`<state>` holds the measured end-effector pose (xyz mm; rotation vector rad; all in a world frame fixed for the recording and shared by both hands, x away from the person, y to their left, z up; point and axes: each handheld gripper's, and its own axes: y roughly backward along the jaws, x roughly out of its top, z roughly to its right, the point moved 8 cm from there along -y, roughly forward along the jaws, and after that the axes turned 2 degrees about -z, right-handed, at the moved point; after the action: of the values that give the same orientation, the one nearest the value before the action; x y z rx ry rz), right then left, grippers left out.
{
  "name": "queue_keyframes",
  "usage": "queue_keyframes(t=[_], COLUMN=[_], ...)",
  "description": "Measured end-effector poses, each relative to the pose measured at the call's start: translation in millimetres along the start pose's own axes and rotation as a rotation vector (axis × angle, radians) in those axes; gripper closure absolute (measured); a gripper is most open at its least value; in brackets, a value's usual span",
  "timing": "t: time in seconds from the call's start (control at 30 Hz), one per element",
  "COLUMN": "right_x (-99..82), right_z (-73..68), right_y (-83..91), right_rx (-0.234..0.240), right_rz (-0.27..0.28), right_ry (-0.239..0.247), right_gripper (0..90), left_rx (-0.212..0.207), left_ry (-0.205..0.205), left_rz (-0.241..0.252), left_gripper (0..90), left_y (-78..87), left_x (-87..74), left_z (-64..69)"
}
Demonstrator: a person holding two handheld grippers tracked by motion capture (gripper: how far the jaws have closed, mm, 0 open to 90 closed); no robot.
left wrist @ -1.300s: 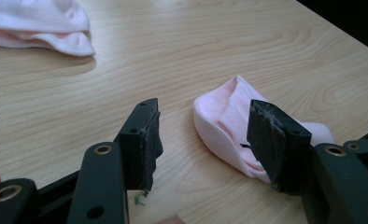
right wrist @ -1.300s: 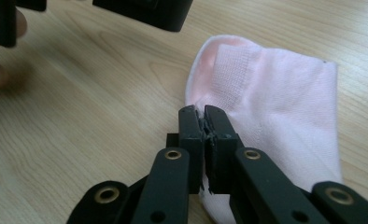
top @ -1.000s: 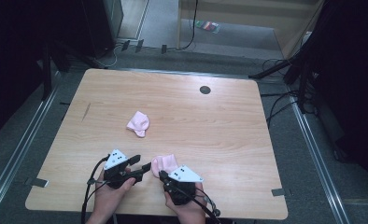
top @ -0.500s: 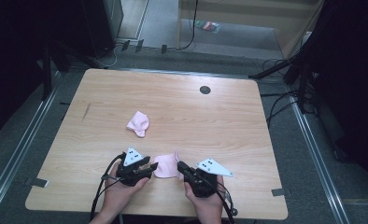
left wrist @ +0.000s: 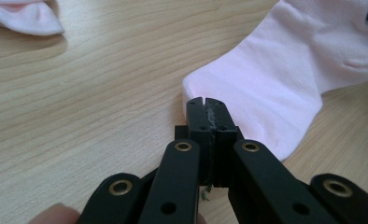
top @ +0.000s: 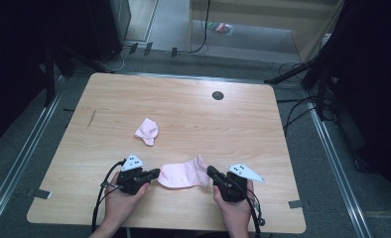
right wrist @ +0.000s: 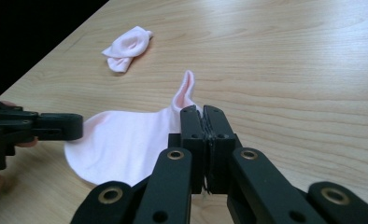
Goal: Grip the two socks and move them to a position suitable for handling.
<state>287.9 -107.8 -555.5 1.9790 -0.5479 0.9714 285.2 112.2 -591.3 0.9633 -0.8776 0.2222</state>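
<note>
- High view, change since the earlier frames: the pink sock that lay bunched between the two hands a second ago is now pulled out flat. The right tool has moved away to the right, and the left tool has hardly shifted.
- High view: the left tool's jaws have just been closing. They now meet at the sock's left end, and the right tool is clenched at its right end.
- High view: a second, crumpled pink sock lies farther up the counter, well apart from the stretched one. It has not moved.
- High view: the stretched sock lies near the counter's near edge. Bare wood runs beyond it to the far edge, where a small dark round hole sits. There are no containers on the counter.
- Left gripper view: the left tool is clenched, jaws together, at the rounded edge of the pink sock. Whether cloth is pinched between the tips cannot be told. The crumpled sock shows at the top left corner.
- Right gripper view: the right tool is clenched on the pink sock just below its upright folded tip. The left tool meets the sock's other end. The crumpled sock lies beyond, near the counter's edge.
</note>
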Motion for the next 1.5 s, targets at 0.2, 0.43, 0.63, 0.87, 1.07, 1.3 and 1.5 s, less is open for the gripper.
queue_keyframes(t=[0.2, 0.43, 0.63, 0.87, 1.07, 1.3, 1.5], right_x=[-1.4, -3.5, -8.2, -19.9, -25.8, -27.4, -13.8], right_z=[9.3, 18.4, 21.9, 14.1, 14.2, 17.8, 3.1], right_y=[-1.5, -2.5, 0.8, -7.5, -15.1, -20.3, -8.8], right_rx=[-0.016, -0.01, -0.073, -0.025, -0.011, -0.035, -0.039], right_rz=[-0.013, -0.045, -0.079, -0.117, -0.153, -0.161, -0.074], right_ry=[-0.006, -0.008, 0.031, 0.028, 0.016, 0.012, 0.065], right_gripper=[88.9, 89.6, 90.0, 90.0, 89.8, 86.4, 72.7], left_rx=[0.013, 0.044, 0.066, 0.05, 0.045, 0.063, 0.058], left_ry=[-0.002, -0.024, -0.038, -0.047, -0.051, -0.047, -0.11], left_rz=[0.015, 0.029, 0.019, 0.019, -0.011, 0.018, 0.163], left_gripper=[90.0, 90.0, 90.0, 90.0, 90.0, 90.0, 70.7], left_y=[7.4, 20.9, 30.8, 29.1, 21.9, 25.4, 41.9], left_x=[-0.9, -3.9, -8.5, -13.7, -21.0, -23.5, -8.3], left_z=[-5.2, -16.1, -19.3, -10.3, -5.6, -7.2, 4.3])
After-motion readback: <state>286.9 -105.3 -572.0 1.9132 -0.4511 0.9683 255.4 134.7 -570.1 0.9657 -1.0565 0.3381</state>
